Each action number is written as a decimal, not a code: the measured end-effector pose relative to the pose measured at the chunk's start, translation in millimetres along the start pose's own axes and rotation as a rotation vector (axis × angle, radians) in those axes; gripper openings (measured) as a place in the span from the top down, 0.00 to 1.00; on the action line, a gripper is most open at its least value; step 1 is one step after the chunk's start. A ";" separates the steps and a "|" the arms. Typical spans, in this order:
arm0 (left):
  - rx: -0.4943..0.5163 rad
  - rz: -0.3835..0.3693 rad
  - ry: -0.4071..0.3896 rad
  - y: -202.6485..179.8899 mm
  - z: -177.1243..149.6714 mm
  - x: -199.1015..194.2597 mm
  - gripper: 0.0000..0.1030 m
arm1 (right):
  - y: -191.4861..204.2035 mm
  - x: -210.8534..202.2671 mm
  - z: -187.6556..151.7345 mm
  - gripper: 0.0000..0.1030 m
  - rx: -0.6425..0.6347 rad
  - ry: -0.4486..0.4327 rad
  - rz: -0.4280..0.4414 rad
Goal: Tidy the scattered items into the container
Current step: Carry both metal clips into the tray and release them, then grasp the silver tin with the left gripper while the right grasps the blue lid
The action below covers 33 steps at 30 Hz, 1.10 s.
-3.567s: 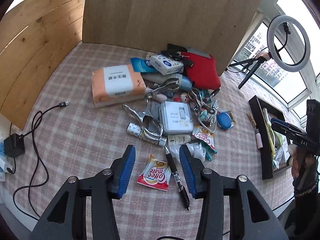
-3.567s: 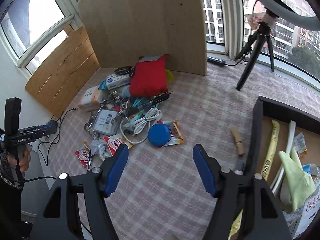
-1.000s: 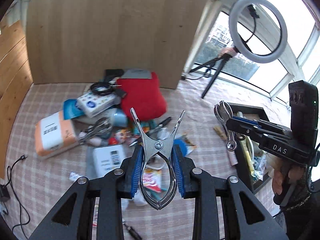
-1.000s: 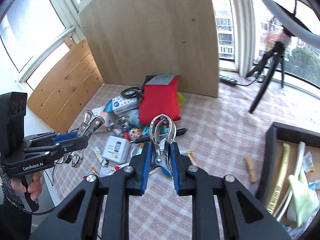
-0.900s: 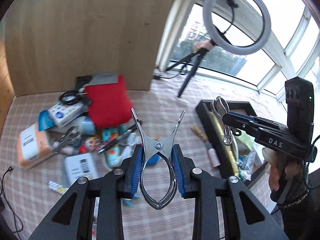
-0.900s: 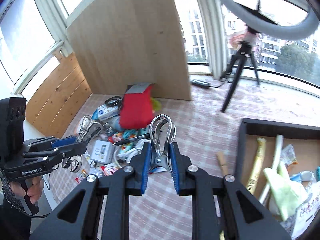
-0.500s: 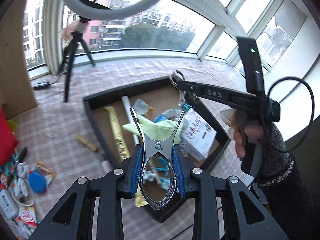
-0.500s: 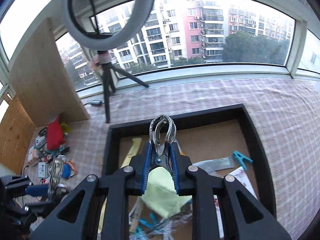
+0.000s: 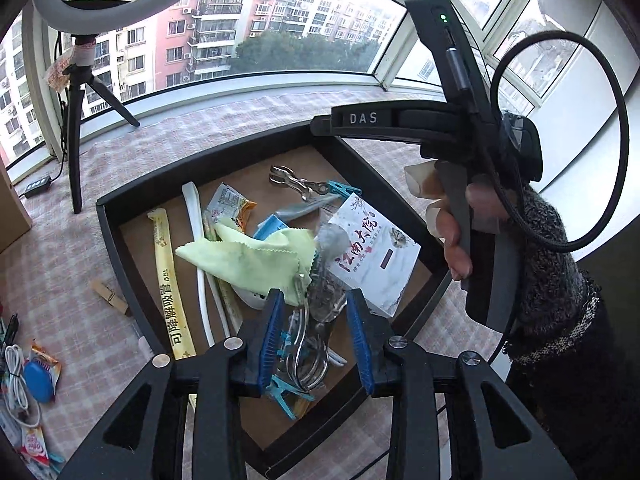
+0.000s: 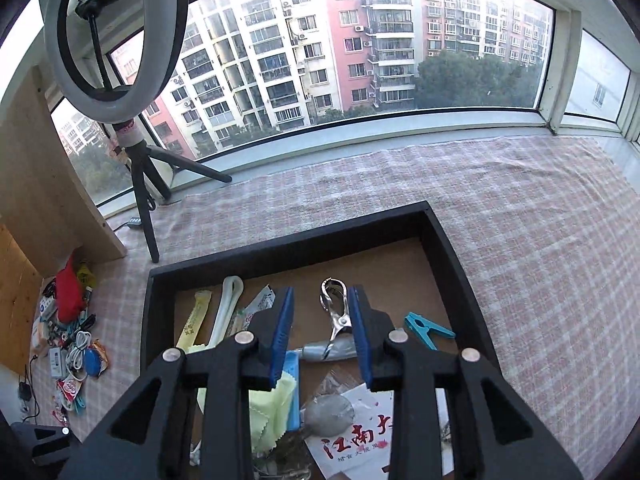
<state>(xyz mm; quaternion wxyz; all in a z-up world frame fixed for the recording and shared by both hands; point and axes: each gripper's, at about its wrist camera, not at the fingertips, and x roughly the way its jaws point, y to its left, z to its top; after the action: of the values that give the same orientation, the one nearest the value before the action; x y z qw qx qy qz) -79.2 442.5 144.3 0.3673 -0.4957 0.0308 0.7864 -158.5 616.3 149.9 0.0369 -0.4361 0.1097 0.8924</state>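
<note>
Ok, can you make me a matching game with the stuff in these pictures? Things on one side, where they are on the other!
Things:
1 wooden clothespin
2 ring light
3 metal clip
4 yellow-green cloth

Places:
A in the black tray, near a blue clothespin
B on a tripod
C on the checked tablecloth, outside the tray
D in the tray, lying over other things

Pairs: 1-C, 2-B, 3-A, 4-D

Curved bay window [image 10: 360, 60] wraps the room, daylight in, red and white apartment blocks [image 10: 320, 40] and trees outside. Pink checked cloth [image 10: 540, 220] covers the surface below the window. Ring light on a tripod [image 10: 116, 40] left of the window (unlit), wooden board [image 10: 36, 184] beside it.
</note>
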 end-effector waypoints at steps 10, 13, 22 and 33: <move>-0.059 0.059 -0.048 45.0 -22.7 -50.8 0.71 | 49.0 -22.0 -11.5 0.73 -0.064 -0.019 0.098; -0.094 0.094 -0.067 71.9 -37.6 -71.1 0.71 | 74.3 -24.3 -18.3 0.73 -0.094 -0.006 0.145; -0.292 0.304 -0.073 198.0 -126.2 -146.3 0.71 | 169.2 -26.1 -43.3 0.69 -0.224 0.063 0.301; -0.589 0.465 -0.067 319.5 -215.5 -191.4 0.62 | 294.1 6.9 -93.7 0.52 -0.484 0.177 0.376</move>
<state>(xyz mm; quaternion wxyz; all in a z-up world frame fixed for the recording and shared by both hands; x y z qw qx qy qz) -64.8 16.2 87.8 0.0213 -0.5339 -0.0969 0.8397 -138.0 308.5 136.8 -0.2431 -0.4804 -0.0242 0.8423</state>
